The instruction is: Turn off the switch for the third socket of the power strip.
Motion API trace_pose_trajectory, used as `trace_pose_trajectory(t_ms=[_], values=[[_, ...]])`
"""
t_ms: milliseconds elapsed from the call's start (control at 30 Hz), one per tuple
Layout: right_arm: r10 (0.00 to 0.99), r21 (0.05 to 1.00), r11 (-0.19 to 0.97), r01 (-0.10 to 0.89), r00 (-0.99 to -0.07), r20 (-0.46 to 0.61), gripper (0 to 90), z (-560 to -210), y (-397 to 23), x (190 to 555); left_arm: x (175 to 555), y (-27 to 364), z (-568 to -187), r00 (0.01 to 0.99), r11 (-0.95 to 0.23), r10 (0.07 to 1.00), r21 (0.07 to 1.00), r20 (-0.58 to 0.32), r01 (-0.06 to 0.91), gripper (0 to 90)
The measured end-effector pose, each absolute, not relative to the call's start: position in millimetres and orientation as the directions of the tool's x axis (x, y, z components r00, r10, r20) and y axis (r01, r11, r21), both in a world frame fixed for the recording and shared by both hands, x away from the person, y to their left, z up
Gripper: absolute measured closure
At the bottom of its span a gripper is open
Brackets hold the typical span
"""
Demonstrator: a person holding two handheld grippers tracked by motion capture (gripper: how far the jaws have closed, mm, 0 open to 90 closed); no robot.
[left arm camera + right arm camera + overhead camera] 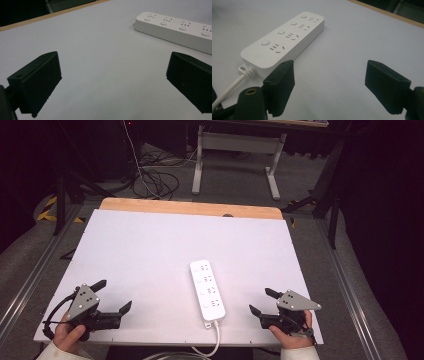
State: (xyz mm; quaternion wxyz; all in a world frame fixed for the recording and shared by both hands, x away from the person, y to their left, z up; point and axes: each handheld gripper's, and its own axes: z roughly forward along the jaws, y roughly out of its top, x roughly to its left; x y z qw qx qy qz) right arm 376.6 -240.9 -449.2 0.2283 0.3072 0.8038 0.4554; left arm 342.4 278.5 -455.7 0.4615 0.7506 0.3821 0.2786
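Observation:
A white power strip [207, 290] with several sockets and buttons lies on the white table [150, 250], its white cable [212, 345] running off the near edge. My left gripper [113, 295] rests near the front left corner, open, nothing between its jaws. My right gripper [262, 301] rests near the front right, open and empty as well. In the left gripper view the power strip [175, 27] lies ahead to the right of the gripper [112, 82]. In the right gripper view the power strip [284, 40] lies ahead to the left of the gripper [329, 85], the cable [229, 90] beside the left jaw.
The table has a wooden strip [190, 208] along its far edge. Beyond it stand a desk frame [235, 155] and loose cables [155, 180] on the floor. Metal rails [30, 275] run along both sides of the table.

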Motion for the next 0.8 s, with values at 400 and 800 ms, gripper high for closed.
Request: trace_pose_trajectory(t_ms=[400,800], values=[[0.698,0.868,0.411,0.279,-0.708,-0.103,24.5,-447.5,-238.5,375.4,340.5,276.4,-455.5,0.542,-0.304,0.834,0.906,0.104,0.295,0.1],[0.684,0.863,0.423,0.275,-0.721,-0.105,25.4,-446.4,-234.0,374.4,339.6,276.6,-454.4,0.545,-0.319,0.830,0.902,0.117,0.292,0.1]])
